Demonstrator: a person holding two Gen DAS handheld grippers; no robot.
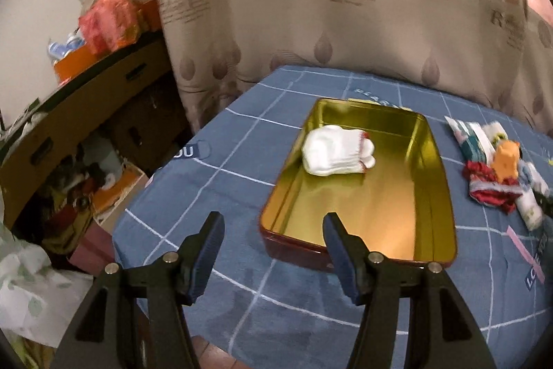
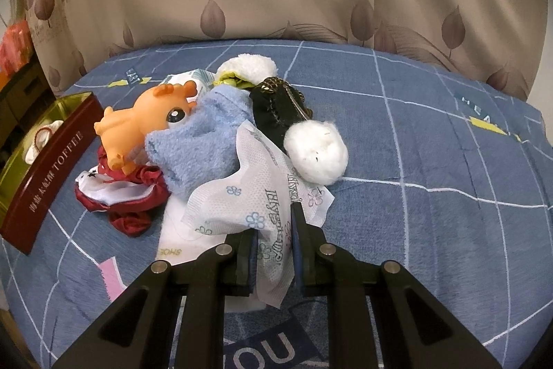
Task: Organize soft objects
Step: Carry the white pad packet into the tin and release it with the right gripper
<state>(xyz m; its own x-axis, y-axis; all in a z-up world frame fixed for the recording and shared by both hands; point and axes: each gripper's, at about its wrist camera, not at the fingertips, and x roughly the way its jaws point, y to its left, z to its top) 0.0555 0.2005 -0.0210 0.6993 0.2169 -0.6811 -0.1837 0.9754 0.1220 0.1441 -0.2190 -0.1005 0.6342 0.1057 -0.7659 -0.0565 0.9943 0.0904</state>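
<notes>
A gold-lined tin (image 1: 439,168) with dark red walls sits on the blue checked cloth, and a pair of white knitted gloves (image 1: 337,149) lies in its far left part. My left gripper (image 1: 273,220) hovers open and empty over the tin's near left corner. In the right wrist view, my right gripper (image 2: 274,230) is shut on a white printed soft packet (image 2: 255,196) at the near side of a pile. The pile holds a light blue fuzzy sock (image 2: 200,140), an orange toy deer (image 2: 138,123), a red cloth (image 2: 128,196), a black pouch (image 2: 276,113) and a white pompom (image 2: 316,149).
The tin's red wall (image 2: 52,168) marked TOFFEE stands left of the pile. A leaf-print curtain (image 1: 311,23) hangs behind the table. Left of the table edge are cardboard boxes (image 1: 86,113) and clutter on the floor. A white fluffy item (image 2: 249,66) lies at the pile's far end.
</notes>
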